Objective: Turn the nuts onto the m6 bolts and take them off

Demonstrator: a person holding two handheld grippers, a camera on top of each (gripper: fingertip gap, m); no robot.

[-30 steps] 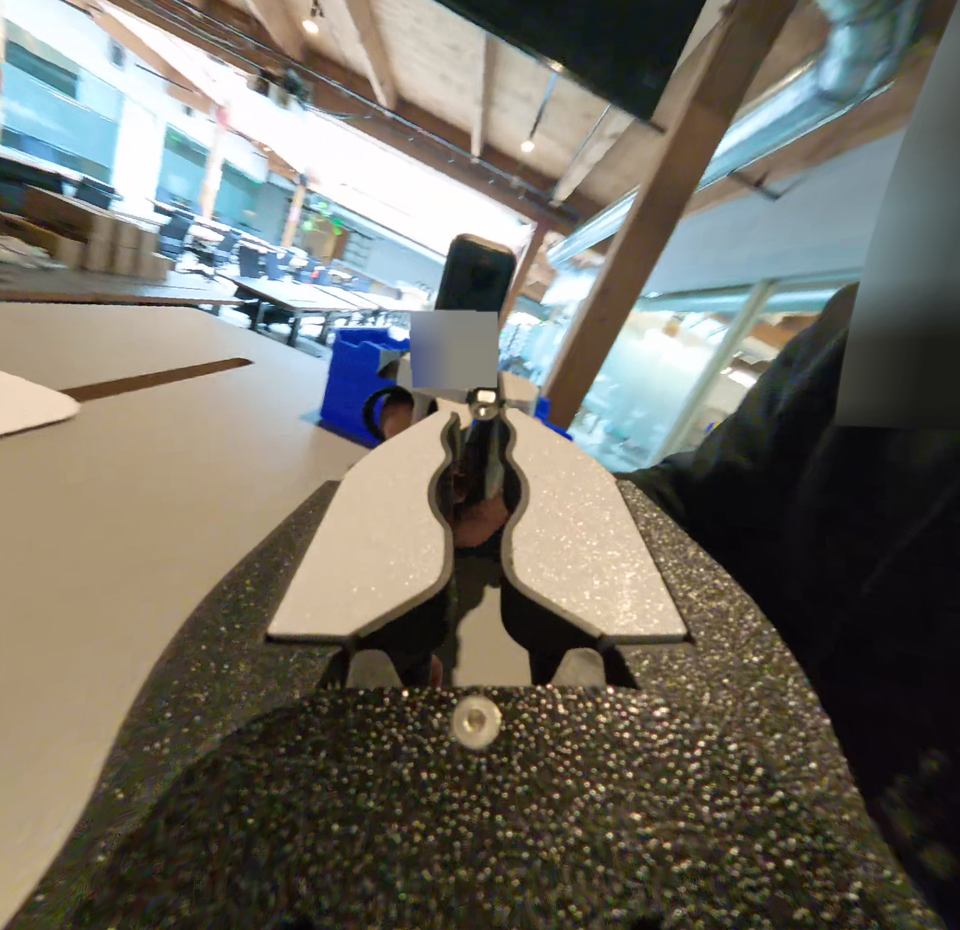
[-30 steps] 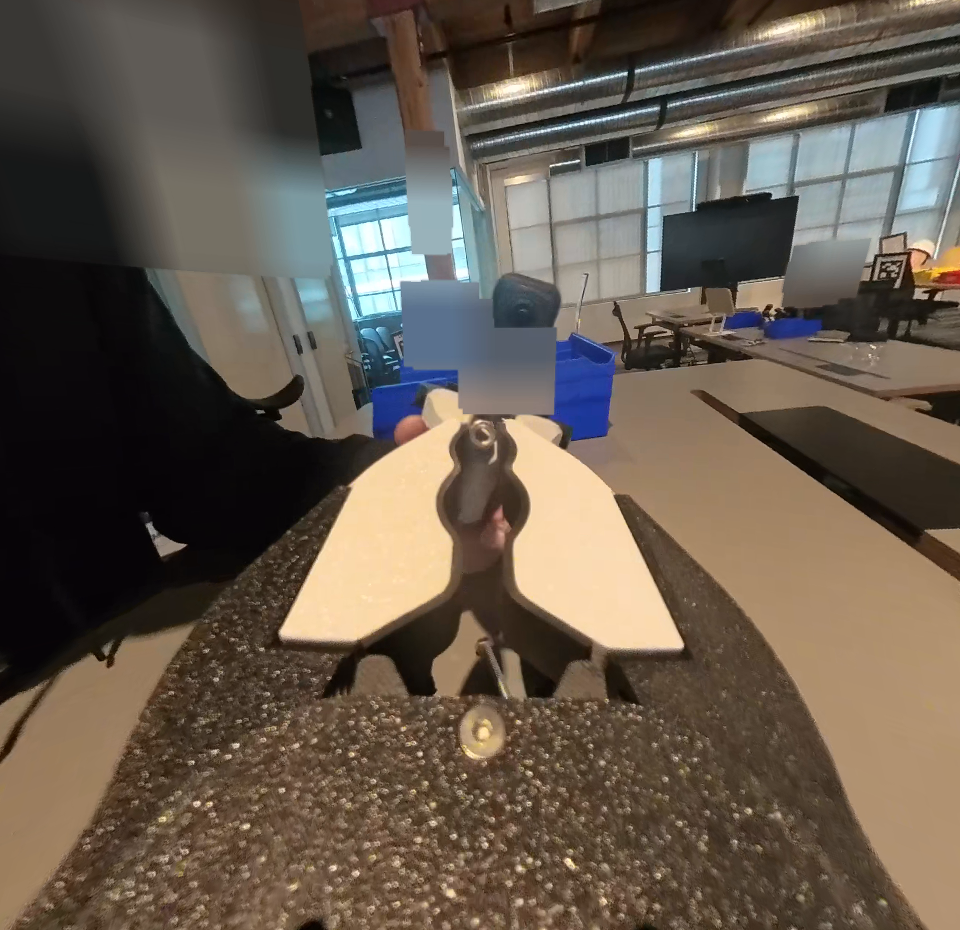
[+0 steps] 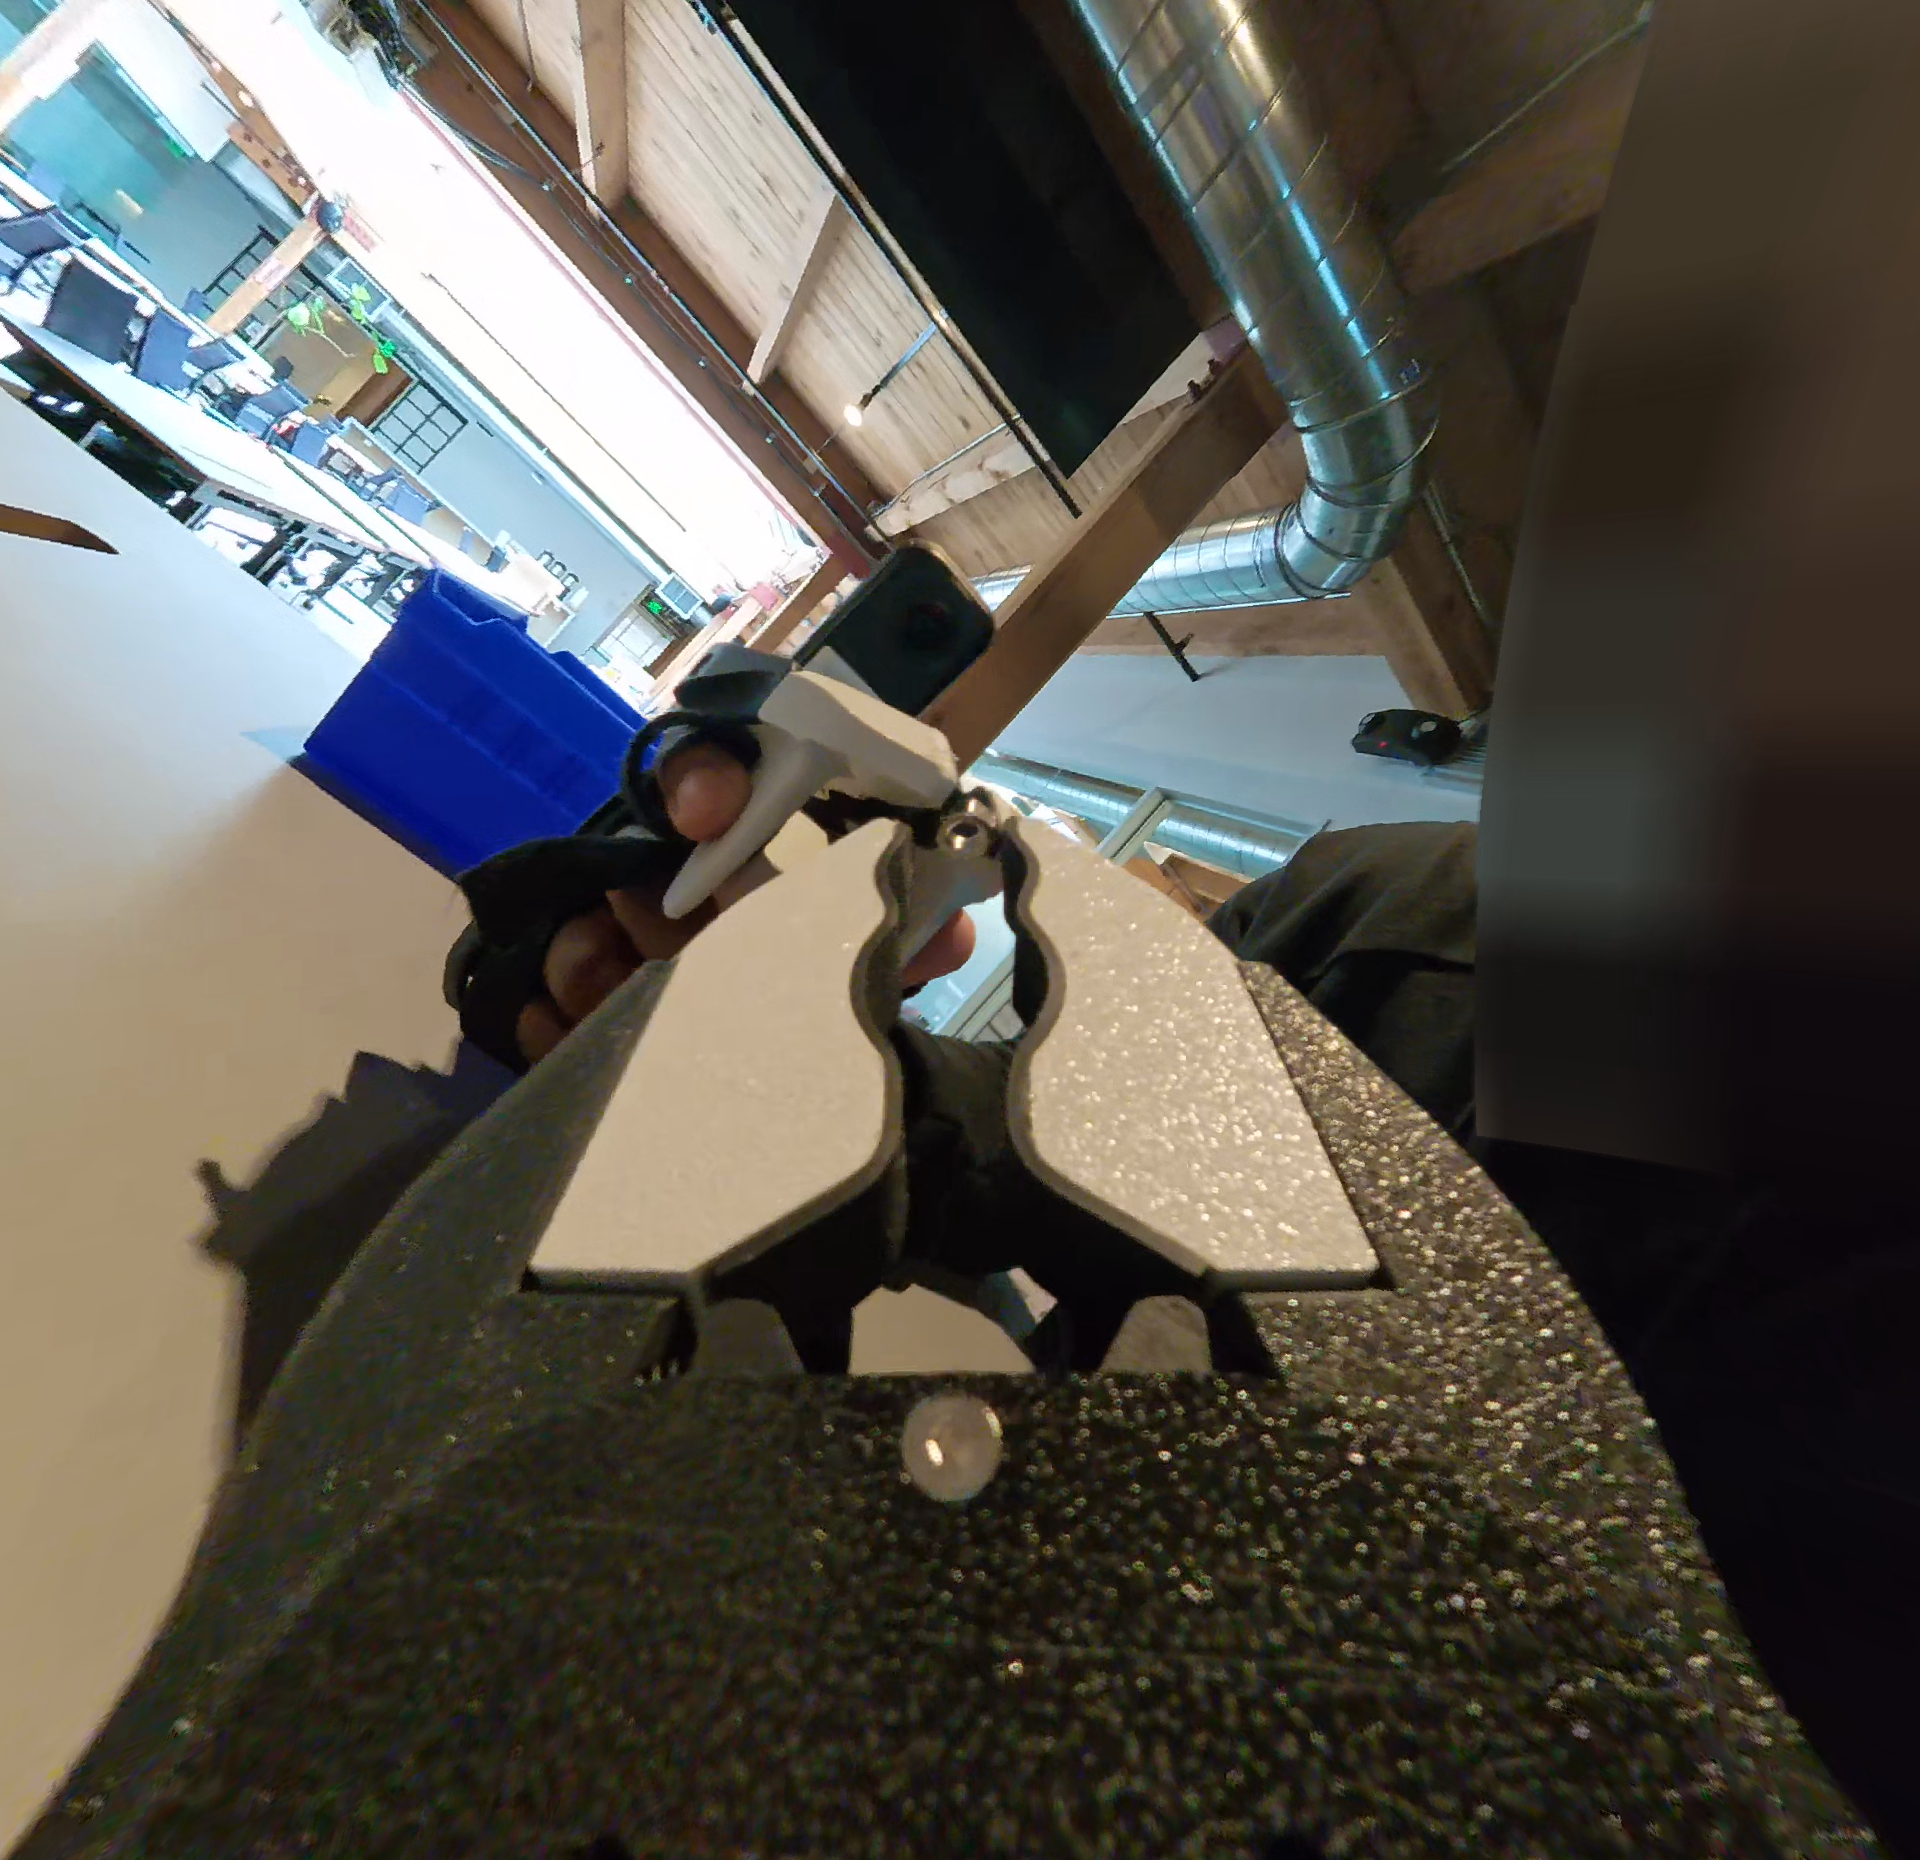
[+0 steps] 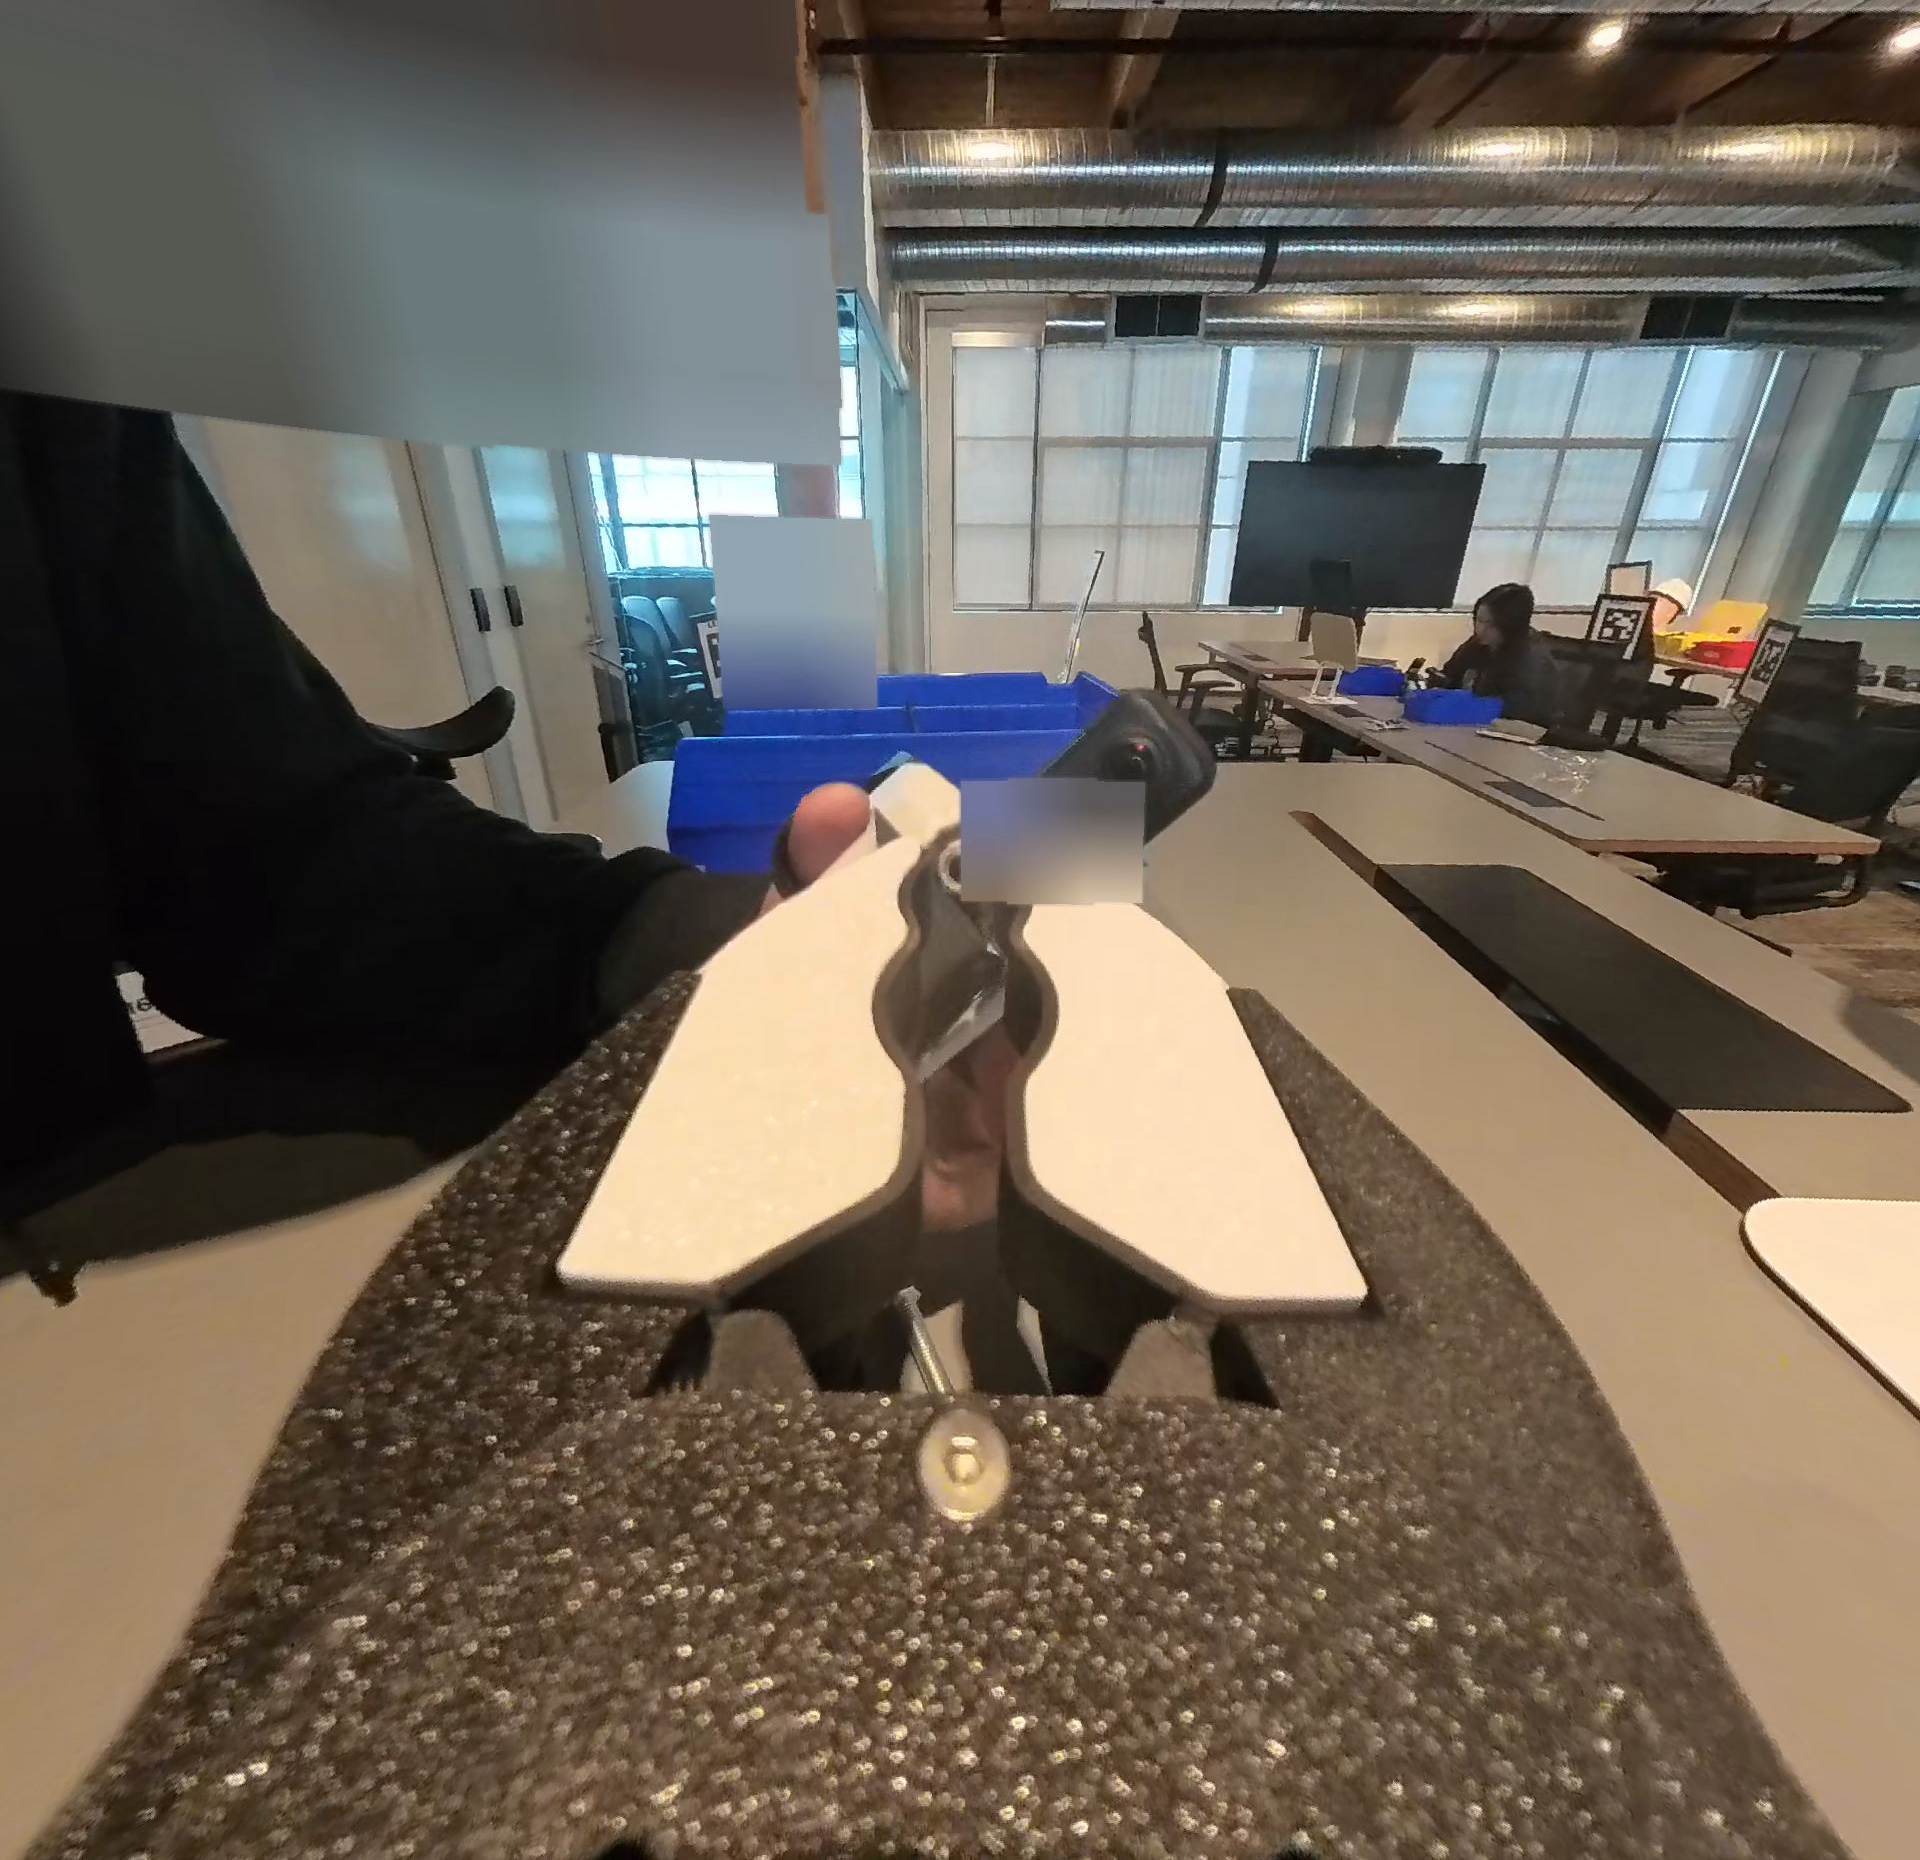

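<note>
My two grippers face each other tip to tip above the grey table [image 4: 1299, 979]. In the left wrist view my left gripper [image 3: 956, 854] is rolled to one side and shut on a small silver bolt [image 3: 961, 836], seen end on at its fingertips. The right gripper's white body [image 3: 862, 740] and the hand holding it lie just beyond. In the right wrist view my right gripper [image 4: 951, 870] is shut on a small silver nut [image 4: 948, 868] at its tips. The left gripper's tilted black camera [image 4: 1132, 750] shows behind it. The joint between nut and bolt is hidden.
A loose bolt [image 4: 930, 1343] lies on the table under the right gripper. Blue bins [image 4: 883, 761] stand behind, also in the left wrist view [image 3: 468, 730]. A black mat [image 4: 1621, 989] and a white plate [image 4: 1839, 1280] lie at right. A dark sleeve [image 4: 312, 875] is at left. Left and right tips are no more than a few centimetres apart.
My left gripper has rolled by about a quarter turn or less, so its view is now tilted. The right gripper has stayed in place, and both stay shut.
</note>
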